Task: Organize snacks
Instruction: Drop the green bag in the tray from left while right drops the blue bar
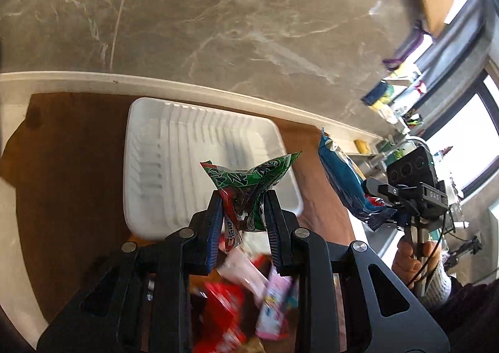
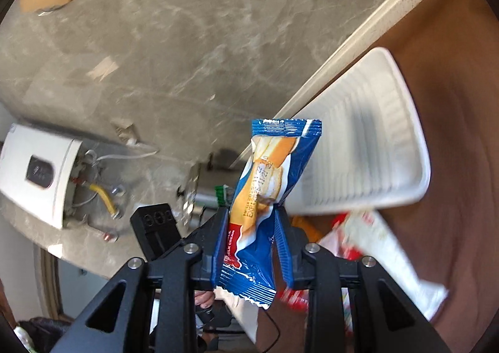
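Pinching a crumpled green snack packet point(image 1: 249, 184) between its blue pads, the left hand-held gripper point(image 1: 244, 212) stood nearly closed, the wrapper bunched and flaring out above the fingertips. It hung above the near edge of a white ribbed tray point(image 1: 156, 147), which lay on the brown worktop point(image 1: 68, 165) close to the pale strip along the grey marbled wall point(image 1: 218, 9). Nothing showed inside the tray. Below the left gripper, blurred, lay a heap of loose snacks point(image 1: 246, 300) in red, pink and white wrappers.

Off to the right in the left wrist view, the right hand-held gripper point(image 1: 379, 215) was held by a hand point(image 1: 411, 256) in a pale knitted cuff. Its jaws were narrowly parted and clamped on a blue wafer packet point(image 2: 265, 197), which stood roughly upright with its crimped top edge above the fingertips and its lower end hanging down between the fingers point(image 2: 282, 247). The packet bore an orange and cream picture and a red band near the bottom.

From the right wrist view the tray point(image 2: 418, 140) lay to the right of the blue packet, tilted by the lens, with more loose wrappers point(image 2: 374, 247) just beside its near edge. A white wall-mounted unit point(image 2: 40, 172) with exposed pipes and a yellow hose sat on the wall at the left.
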Demonstrator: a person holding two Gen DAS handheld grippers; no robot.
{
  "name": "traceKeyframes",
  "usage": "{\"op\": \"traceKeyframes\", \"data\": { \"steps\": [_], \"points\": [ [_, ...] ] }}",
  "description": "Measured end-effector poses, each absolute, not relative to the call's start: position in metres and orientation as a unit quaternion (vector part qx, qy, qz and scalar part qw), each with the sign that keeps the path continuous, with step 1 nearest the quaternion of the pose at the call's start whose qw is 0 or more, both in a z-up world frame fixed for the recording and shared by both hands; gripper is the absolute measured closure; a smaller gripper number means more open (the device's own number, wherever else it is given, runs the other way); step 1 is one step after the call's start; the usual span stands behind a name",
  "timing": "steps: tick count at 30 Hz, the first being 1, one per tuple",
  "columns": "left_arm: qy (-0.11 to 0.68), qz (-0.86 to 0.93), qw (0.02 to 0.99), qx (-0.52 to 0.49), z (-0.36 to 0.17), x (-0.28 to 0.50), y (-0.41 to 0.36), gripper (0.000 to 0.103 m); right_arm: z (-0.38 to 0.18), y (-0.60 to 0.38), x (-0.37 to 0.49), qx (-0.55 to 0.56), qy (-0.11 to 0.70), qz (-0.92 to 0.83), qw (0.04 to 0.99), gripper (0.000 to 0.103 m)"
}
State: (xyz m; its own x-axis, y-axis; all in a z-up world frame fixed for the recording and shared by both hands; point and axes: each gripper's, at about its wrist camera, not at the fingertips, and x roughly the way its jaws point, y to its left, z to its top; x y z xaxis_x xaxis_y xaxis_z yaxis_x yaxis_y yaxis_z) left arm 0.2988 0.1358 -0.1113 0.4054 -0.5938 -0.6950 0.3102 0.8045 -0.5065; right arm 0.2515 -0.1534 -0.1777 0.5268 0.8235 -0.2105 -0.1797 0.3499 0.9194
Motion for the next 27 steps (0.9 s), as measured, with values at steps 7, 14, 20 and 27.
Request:
{"op": "traceKeyframes", "data": {
  "steps": [7, 14, 20, 27],
  "points": [
    [0.508, -0.26, 0.808, -0.144, -0.166, 0.37, 0.129, 0.079, -0.217, -0.156, 0.306, 0.458, 0.384, 0.288, 0.748, 0.071],
    [0.524, -0.242, 0.808, -0.115, -0.202, 0.405, 0.119, 0.079, -0.245, -0.163, 0.341, 0.454, 0.405, 0.254, 0.752, 0.071],
    [0.525, -0.217, 0.819, -0.083, -0.217, 0.421, 0.115, 0.075, -0.241, -0.155, 0.355, 0.4, 0.412, 0.242, 0.782, 0.069],
    [0.538, -0.195, 0.818, -0.057, -0.225, 0.426, 0.104, 0.074, -0.221, -0.14, 0.35, 0.317, 0.409, 0.218, 0.828, 0.05]
  ]
}}
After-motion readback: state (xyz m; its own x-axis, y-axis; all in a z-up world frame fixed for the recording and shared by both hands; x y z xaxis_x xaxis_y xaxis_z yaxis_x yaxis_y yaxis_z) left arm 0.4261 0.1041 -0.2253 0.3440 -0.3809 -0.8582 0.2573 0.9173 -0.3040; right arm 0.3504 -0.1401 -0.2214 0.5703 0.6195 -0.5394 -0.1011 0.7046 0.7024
